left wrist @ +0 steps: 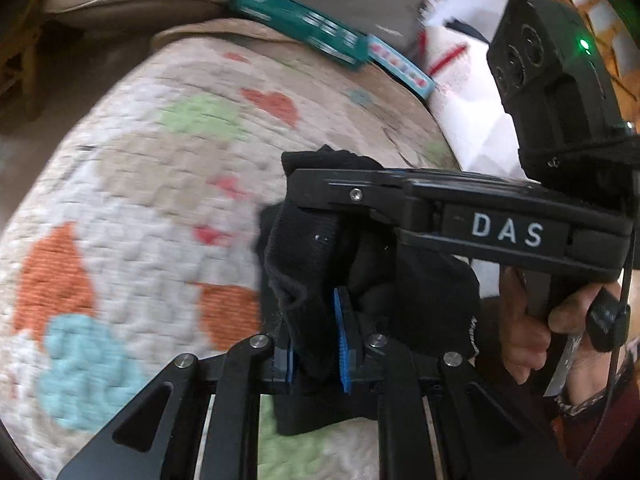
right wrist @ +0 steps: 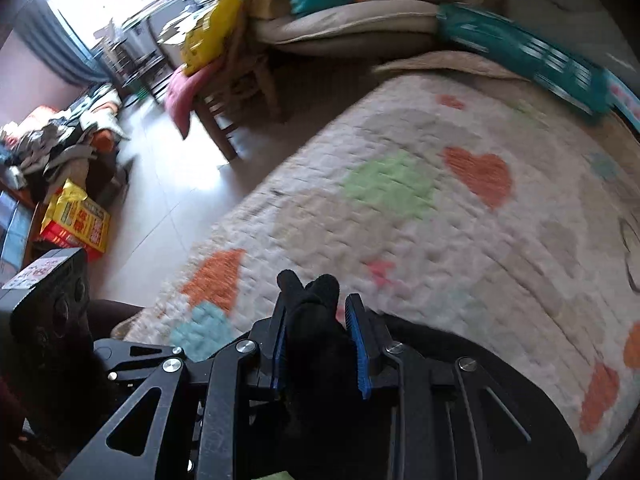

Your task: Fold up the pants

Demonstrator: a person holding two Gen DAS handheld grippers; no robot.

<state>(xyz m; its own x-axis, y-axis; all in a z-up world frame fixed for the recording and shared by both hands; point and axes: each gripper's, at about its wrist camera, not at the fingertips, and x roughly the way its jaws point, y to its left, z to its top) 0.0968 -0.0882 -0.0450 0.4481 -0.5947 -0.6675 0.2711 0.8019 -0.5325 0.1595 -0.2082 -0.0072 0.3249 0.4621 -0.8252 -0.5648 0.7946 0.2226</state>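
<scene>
The black pants (left wrist: 320,264) are bunched and held in the air above the quilt. My left gripper (left wrist: 318,344) is shut on a thick fold of them between its blue pads. My right gripper (right wrist: 320,340) is shut on another bunch of the black pants (right wrist: 316,344), whose edge sticks up past the fingertips. In the left wrist view the right gripper's body, marked DAS, (left wrist: 460,216) lies close in front, crossing over the cloth, held by a hand at the right. More black cloth hangs below at the right in the right wrist view (right wrist: 480,360).
A quilt with hearts and colour patches (right wrist: 440,208) covers the bed. A teal box (left wrist: 300,20) and cushions (right wrist: 348,24) lie at the bed's far edge. A wooden chair (right wrist: 224,92), a yellow carton (right wrist: 76,220) and piled clothes stand on the floor at left.
</scene>
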